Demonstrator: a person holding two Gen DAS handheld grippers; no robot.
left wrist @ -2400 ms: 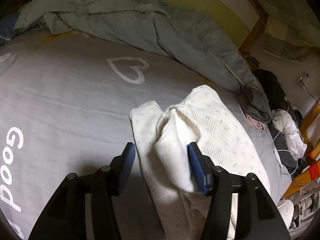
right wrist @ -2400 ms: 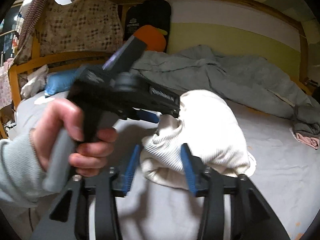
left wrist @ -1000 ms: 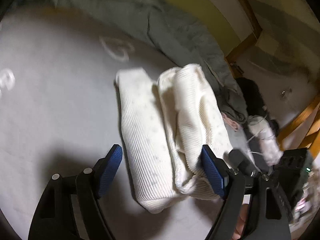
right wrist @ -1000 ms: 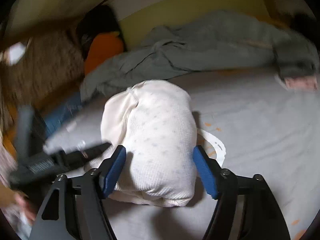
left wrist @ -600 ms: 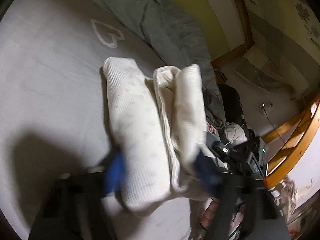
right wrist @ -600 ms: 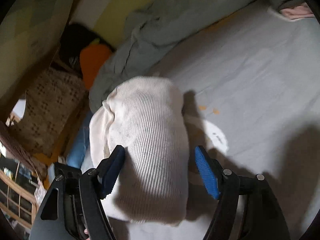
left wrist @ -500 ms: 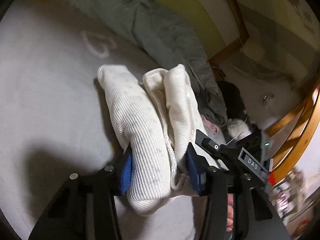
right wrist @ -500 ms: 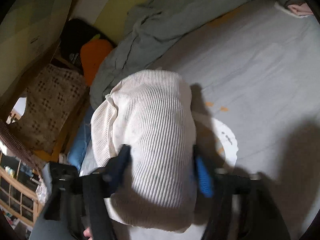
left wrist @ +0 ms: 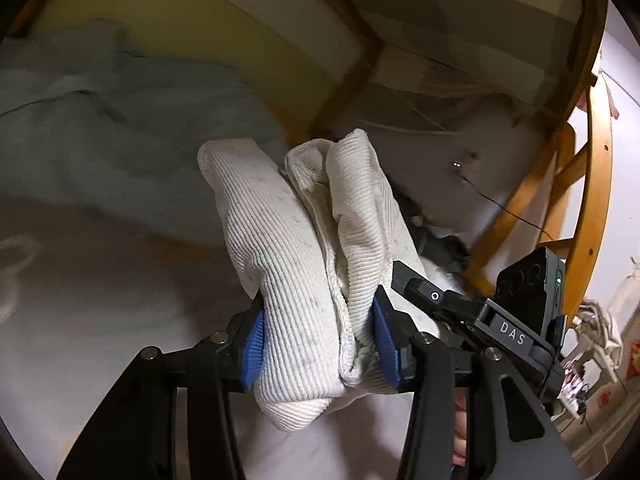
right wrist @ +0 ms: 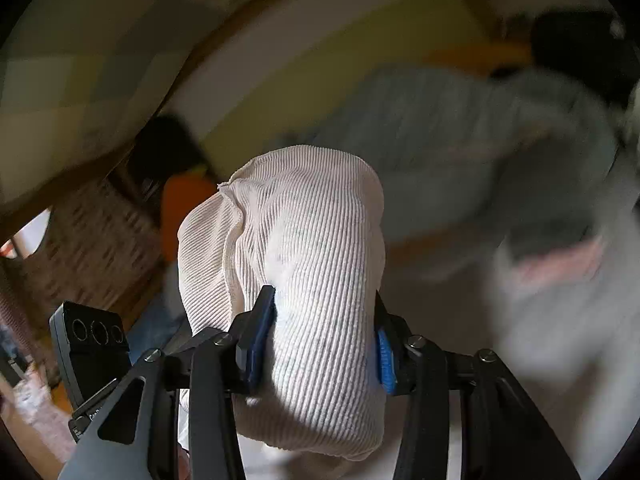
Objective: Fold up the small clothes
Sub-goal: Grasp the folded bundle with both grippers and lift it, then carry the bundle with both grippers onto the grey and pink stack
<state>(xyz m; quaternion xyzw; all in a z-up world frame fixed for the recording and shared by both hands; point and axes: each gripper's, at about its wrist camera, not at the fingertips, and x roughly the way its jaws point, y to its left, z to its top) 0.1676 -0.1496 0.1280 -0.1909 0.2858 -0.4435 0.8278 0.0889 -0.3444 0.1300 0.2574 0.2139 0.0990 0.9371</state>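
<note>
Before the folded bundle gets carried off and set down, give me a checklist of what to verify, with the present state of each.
1. Left gripper shut on the white ribbed garment: ok, both blue pads press into the cloth.
2. Right gripper shut on the same garment: ok, cloth fills the gap between the pads.
3. Fold holding together: ok, the layers stay stacked in the left wrist view, with no loose sleeve hanging.
4. Bundle off the grey bedsheet: cannot tell, its underside is hidden.
5. Set-down spot: cannot tell, the right wrist view is motion-blurred.
6. Grippers not colliding: ok, the right gripper sits beside the left one, apart.
</note>
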